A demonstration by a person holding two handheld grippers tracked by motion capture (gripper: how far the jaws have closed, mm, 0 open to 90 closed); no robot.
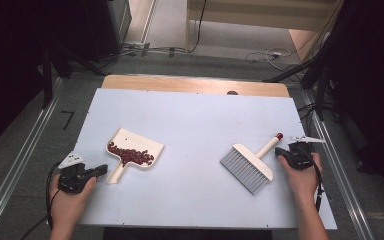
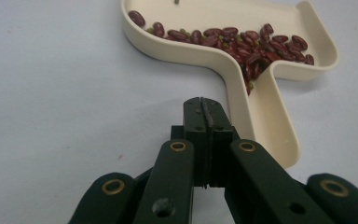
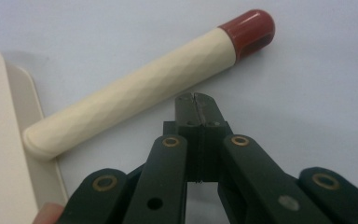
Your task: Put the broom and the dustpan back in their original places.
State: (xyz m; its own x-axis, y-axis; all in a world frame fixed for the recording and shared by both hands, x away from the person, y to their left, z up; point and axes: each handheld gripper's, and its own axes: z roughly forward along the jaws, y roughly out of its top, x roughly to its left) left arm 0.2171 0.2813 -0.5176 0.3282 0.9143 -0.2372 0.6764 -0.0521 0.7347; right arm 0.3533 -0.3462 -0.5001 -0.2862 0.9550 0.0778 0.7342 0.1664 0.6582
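Left claw (image 1: 101, 170) lies low on the pale worktop (image 1: 195, 120) in the high view, held in the person's left hand (image 1: 70, 200), its jaws pressed together with nothing between them. Just beyond its tip sits the cream dustpan (image 1: 130, 145), handle end pointing toward the claw but not touching it, and a heap of red beans (image 1: 130, 156) rests in the pan. On the opposite side of the sheet the right claw (image 1: 278, 151), held in the right hand (image 1: 302, 177), is likewise closed and empty, and its tip sits just beside the handle of the brush (image 1: 247, 167); the bristles fan out away from that claw, toward the middle of the worktop, well apart from the dustpan. From the left claw view, the claw (image 2: 203, 103) shows both black jaws meeting along a thin seam, gripping nothing. Directly ahead and slightly to its right stands the dustpan's handle (image 2: 270, 126), near the jaw tips with a sliver of bare surface between; farther ahead the beans (image 2: 242, 42) crowd the pan's back wall and spill into the handle channel. From the right claw view, the claw (image 3: 196, 103) is shut on nothing too. Just past its tip the brush handle (image 3: 135, 93) lies slantwise, its red cap (image 3: 249, 30) up and to the right, its cream head (image 3: 4, 154) off to the left.
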